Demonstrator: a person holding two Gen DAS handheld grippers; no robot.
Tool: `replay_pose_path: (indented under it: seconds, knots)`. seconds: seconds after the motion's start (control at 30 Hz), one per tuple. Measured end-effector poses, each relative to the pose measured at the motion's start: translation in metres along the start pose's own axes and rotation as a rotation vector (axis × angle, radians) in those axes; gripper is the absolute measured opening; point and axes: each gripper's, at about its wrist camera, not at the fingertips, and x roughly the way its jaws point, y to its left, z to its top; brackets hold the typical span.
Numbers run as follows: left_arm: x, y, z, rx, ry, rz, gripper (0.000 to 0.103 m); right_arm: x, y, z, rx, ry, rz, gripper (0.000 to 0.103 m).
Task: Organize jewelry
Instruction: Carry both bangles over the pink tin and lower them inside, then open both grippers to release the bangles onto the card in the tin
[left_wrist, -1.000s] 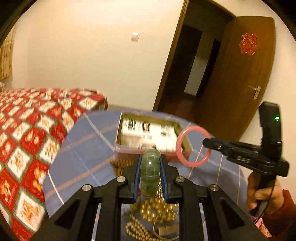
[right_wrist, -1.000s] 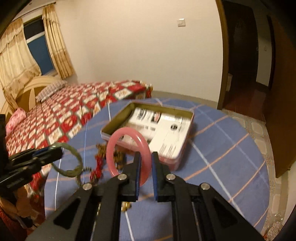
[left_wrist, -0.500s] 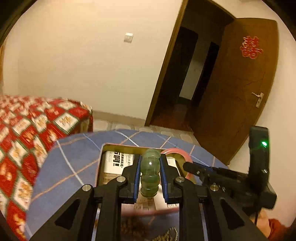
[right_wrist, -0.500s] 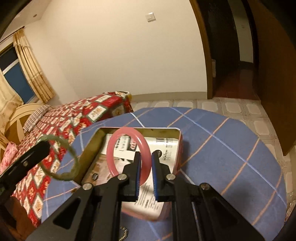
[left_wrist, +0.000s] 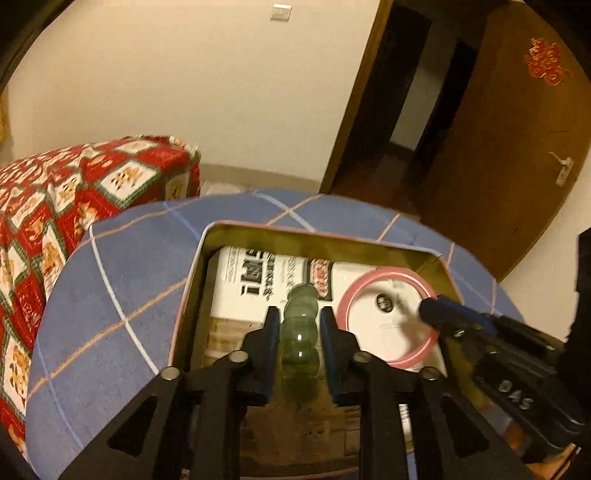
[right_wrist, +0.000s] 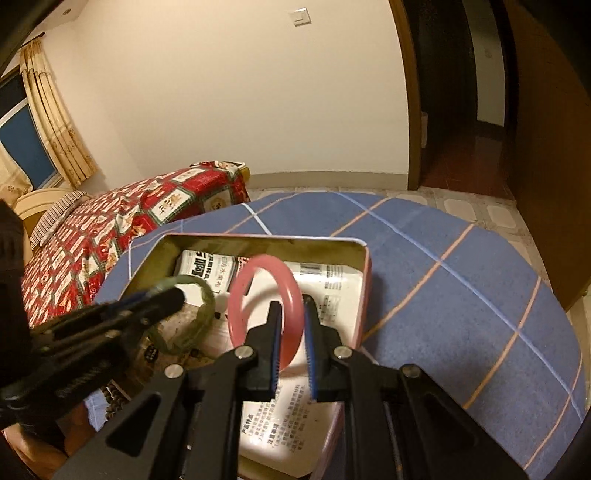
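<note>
Both tools now lowered into the tin (left_wrist: 255, 238), green bracelet (left_wrist: 300, 343) and pink bangle (right_wrist: 266, 314) down inside it

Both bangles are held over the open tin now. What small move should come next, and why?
Probably lower a little, then open. The left gripper holds the green beaded bangle and the right gripper the pink smooth bangle, both inside the rim of the rectangular metal tin.

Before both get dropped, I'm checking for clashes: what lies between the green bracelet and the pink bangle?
Only the printed white packet on the tin floor, seen in the left wrist view; green bracelet and pink bangle stay apart.
</note>
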Motion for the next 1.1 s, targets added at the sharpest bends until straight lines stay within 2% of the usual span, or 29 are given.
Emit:
replay_pose_path:
  seconds: [0.03,0.07,0.1,0.13,0.2,0.37,0.5,0.9,1.1]
  knots:
    - [0.000,-0.001,0.000,0.003,0.007,0.025,0.046,0.001,0.000,0.002,0.005,0.002,0.005,0.025]
    - [-0.001,-0.002,0.000,0.007,0.004,0.045,0.062,0.001,0.001,0.003,0.012,0.001,0.031,0.029]
    - [-0.005,-0.002,0.000,0.013,-0.015,0.059,0.067,-0.001,0.001,0.004,0.018,-0.007,0.054,0.040]
    - [-0.011,-0.003,0.000,0.018,-0.042,0.064,0.067,-0.005,0.002,0.004,0.014,-0.019,0.054,0.049]
    - [-0.019,-0.002,0.002,0.016,-0.062,0.059,0.068,-0.014,0.008,0.005,-0.028,-0.059,0.012,0.057]
    - [-0.046,0.000,0.000,-0.001,-0.098,0.062,0.068,-0.024,0.013,0.006,-0.039,-0.065,-0.002,0.057]
    - [-0.063,-0.002,-0.010,0.013,-0.112,0.099,0.068,-0.032,0.014,0.003,-0.033,-0.057,-0.022,0.057]
    - [-0.094,-0.002,-0.054,0.016,-0.098,0.155,0.068,-0.055,0.024,-0.021,-0.080,-0.035,-0.068,0.057]
    - [-0.105,0.012,-0.082,0.019,-0.085,0.181,0.068,-0.066,0.020,-0.044,-0.097,-0.029,-0.081,0.057]
